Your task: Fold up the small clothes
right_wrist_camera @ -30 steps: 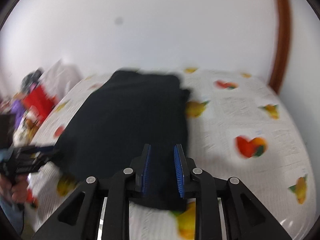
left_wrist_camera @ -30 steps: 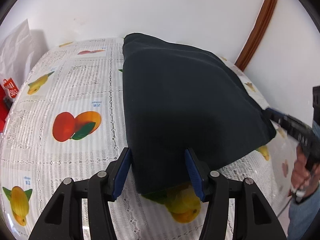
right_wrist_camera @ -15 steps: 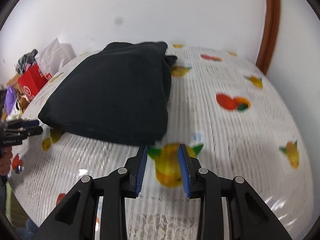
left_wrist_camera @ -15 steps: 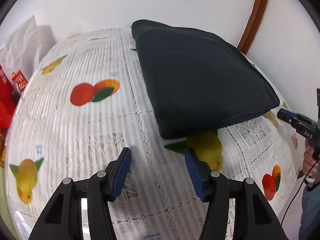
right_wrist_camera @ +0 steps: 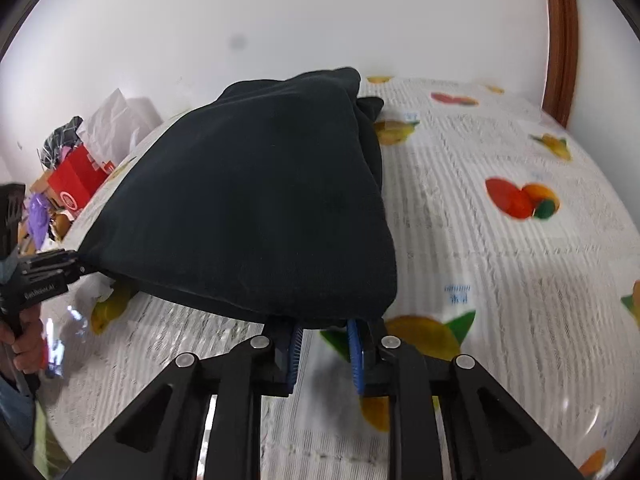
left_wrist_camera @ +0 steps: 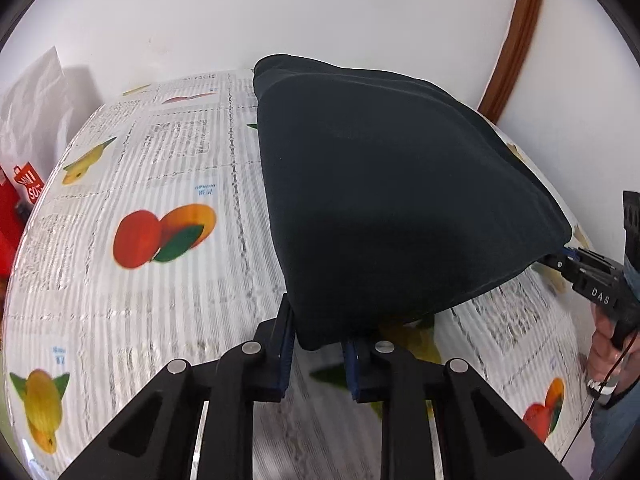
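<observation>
The folded dark garment [left_wrist_camera: 392, 208] lay on the fruit-printed tablecloth [left_wrist_camera: 152, 288], its near corners lifted off the cloth at each gripper. In the left wrist view the left gripper [left_wrist_camera: 318, 344] had its jaws closing with the garment's near left corner between the blue pads [left_wrist_camera: 285, 350], the fabric bunched down into the gap and apparently already nipped. That same view showed the right gripper [left_wrist_camera: 560, 258] from the side, off to the right of the fingers, its tip meeting the garment's other near corner, with the person's hand [left_wrist_camera: 606, 348] wrapped round its handle. The right wrist view gave the reverse: the right gripper [right_wrist_camera: 324, 340] closing on a fold of the garment [right_wrist_camera: 256, 200] that hung over the pad tops, and the left gripper [right_wrist_camera: 60, 266] at the far left touching the opposite corner. Only the right wrist view showed the clutter beyond the left edge of the table, a red box [right_wrist_camera: 78, 178] and a white bag [right_wrist_camera: 116, 124], and the stray flap sticking out at the garment's far right corner. Beyond the fingers the garment ran up to the white wall [left_wrist_camera: 280, 12], leaving little room there; to the outer side of each gripper the tablecloth lay bare, broad and open.
</observation>
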Demonstrator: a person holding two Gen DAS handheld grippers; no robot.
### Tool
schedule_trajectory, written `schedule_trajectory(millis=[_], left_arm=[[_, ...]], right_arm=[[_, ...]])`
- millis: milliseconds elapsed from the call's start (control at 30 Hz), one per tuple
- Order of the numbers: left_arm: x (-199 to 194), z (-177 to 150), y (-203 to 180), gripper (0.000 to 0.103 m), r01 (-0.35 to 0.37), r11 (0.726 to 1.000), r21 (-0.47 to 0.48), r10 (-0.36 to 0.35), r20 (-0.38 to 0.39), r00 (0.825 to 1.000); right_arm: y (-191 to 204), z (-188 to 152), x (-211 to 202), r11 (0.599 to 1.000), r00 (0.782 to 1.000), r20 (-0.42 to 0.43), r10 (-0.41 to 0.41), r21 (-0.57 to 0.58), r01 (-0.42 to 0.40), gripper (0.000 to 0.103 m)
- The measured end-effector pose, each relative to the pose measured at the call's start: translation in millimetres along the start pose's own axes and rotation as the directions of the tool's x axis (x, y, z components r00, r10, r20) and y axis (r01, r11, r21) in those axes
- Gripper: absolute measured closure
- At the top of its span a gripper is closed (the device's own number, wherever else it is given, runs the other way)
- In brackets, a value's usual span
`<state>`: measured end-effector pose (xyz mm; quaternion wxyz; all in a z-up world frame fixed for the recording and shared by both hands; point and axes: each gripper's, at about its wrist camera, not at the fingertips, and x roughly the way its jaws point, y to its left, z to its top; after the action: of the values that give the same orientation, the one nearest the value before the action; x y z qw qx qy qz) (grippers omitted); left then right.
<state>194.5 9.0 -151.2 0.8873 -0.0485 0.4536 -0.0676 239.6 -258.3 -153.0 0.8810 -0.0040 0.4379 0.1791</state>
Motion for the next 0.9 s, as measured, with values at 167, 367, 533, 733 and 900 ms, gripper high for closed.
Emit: schedule_trajectory(millis=[167,367,533,733,900], left_arm=[[8.7,11.2,7.3,0.083,0.031,0.999,-0.025,-0.031,-0.004,1.0],[20.8,24.7,6.8,0.083,0.033,0.999,-0.036,-0.034,-0.011,0.999],[26.8,32.5,7.2,0.083,0.032,0.998,-0.048,-0.033,-0.013,0.999],[30.7,37.0,7.9,0.083,0.022,0.998,-0.052,-0.023,-0.025,0.999],[21.5,36.5,9.1,0.083,0.023,0.997,-0.076,-0.026,-0.037,0.999]], right_arm=[[-6.7,10.2,8.5,0.999,1.0,0.002,0.008,0.044,-0.008,0.084],[-15.0,26.1,22.6,0.996,1.0,0.009,-0.013,0.084,0.012,0.084],[-17.0,32.6,29.5,0.996,1.0,0.01,-0.023,0.089,0.022,0.084],[-16.7,33.6,29.1,0.996,1.0,0.005,-0.026,0.089,0.025,0.084],[-17.3,32.5,21.2,0.993,0.999,-0.011,-0.049,0.107,0.05,0.084]])
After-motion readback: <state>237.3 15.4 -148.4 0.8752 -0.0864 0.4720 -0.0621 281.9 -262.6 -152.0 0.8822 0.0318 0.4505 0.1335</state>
